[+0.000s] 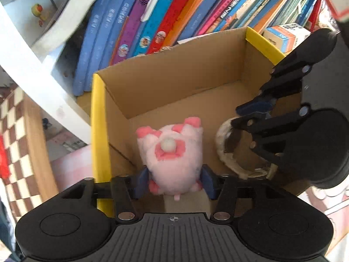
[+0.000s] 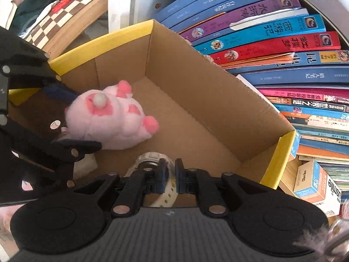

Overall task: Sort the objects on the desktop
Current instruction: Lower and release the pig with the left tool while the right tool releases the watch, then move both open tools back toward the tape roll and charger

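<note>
1. Your left gripper is closed on the pink plush toy. The blue pads press its two sides, and the toy hangs inside the cardboard box, near the wall with the yellow edge. Its white round tail points up to the camera.
2. In the right wrist view the same pink plush toy sits at the left part of the cardboard box, with the left gripper around it.
3. Your right gripper is closed on the white watch. The pads are almost together and the strap with small holes passes between them.
4. In the left wrist view the right gripper comes in from the right, and the white watch curves under it, over the box floor, just beside the toy. I cannot tell if the watch touches the floor.
5. The row of books stands behind the box, touching its far wall.
6. A small white and orange carton lies near the corner of the box, beside the books.
</note>
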Motion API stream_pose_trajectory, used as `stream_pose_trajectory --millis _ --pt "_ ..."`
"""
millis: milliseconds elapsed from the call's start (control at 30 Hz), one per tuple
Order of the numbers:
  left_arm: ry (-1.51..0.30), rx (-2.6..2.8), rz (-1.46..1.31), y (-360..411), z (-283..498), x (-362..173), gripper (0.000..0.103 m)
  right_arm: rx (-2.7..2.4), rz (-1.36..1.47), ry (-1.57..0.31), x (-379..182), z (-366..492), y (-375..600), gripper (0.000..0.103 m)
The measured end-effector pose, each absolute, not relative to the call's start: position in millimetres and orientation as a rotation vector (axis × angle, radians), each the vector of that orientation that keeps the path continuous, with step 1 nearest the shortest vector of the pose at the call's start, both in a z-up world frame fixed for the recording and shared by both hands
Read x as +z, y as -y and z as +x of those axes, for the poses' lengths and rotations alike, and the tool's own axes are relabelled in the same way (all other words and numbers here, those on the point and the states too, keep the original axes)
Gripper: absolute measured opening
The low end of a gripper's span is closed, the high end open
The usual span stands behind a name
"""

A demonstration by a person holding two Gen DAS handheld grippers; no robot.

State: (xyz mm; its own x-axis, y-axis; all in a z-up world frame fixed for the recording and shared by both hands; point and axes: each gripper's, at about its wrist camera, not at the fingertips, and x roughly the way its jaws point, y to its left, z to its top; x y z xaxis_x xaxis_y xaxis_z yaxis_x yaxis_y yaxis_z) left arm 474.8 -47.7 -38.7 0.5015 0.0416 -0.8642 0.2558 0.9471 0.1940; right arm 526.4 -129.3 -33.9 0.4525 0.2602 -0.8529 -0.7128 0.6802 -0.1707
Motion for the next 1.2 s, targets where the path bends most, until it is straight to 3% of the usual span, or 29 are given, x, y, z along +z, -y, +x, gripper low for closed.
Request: stream_pose_trajectory --millis 67,133,267,800,967,1200 --pt "-1.023 -0.109 0.337 49 474 -35 0.068 0.636 -0.565 -0.908 -31 526 131 0.027" --pt "-0.996 -0.108 0.347 50 468 -27 0.070 0.634 -0.573 -0.894 -27 523 132 0.035" --pt "-0.940 -0.098 0.367 49 454 -10 0.078 0.634 -0.575 -0.866 -14 518 137 0.043" --pt "-0.825 -0.070 0.260 31 403 30 0.078 0.553 -0.423 -0.844 24 482 173 0.054" --pt "-0.789 -0.068 0.234 27 382 39 0.078 0.530 -0.394 -0.811 38 458 183 0.064" --pt "-0.727 -0.077 0.198 22 346 60 0.078 0.488 -0.324 -0.775 55 421 200 0.068"
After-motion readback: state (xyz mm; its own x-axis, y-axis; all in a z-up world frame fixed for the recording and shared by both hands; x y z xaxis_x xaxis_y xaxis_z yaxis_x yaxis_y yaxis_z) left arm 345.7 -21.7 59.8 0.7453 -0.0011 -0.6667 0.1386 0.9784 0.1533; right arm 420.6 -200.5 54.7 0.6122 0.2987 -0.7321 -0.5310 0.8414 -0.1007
